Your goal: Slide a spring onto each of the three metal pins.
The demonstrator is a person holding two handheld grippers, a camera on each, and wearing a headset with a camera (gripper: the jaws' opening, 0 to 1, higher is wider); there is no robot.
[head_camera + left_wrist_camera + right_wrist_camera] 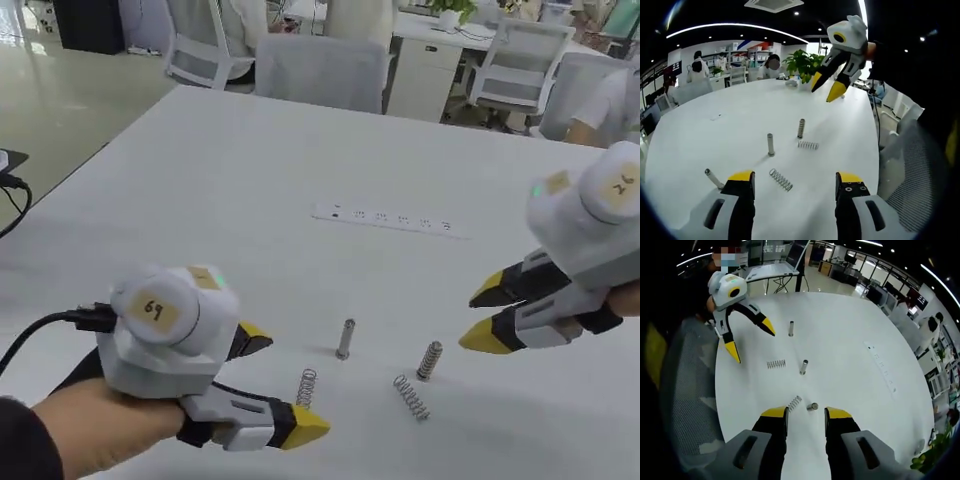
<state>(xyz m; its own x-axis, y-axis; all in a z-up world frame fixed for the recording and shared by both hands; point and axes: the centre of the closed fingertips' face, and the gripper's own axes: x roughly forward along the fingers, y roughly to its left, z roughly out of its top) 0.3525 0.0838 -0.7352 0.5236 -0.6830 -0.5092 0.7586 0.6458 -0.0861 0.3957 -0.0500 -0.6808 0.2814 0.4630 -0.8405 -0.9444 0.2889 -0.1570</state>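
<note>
In the head view, the left gripper (282, 382) hung low with its jaws apart. The near spring (307, 387) lay on the bench (250, 200) just off their tips, and a bare pin (345, 340) stood upright just beyond it. The right gripper (483, 315), jaws also apart, hovered well off to the side.

In the left gripper view, that spring lay just ahead, its long axis slanting across the gap, so the left gripper was nearer.

In the right gripper view, a second spring (795, 402) lay just ahead of the right jaws.

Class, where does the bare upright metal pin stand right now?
In the head view, the pin stands mid-table, nearer than the power strip, just beyond the lying spring.
</note>
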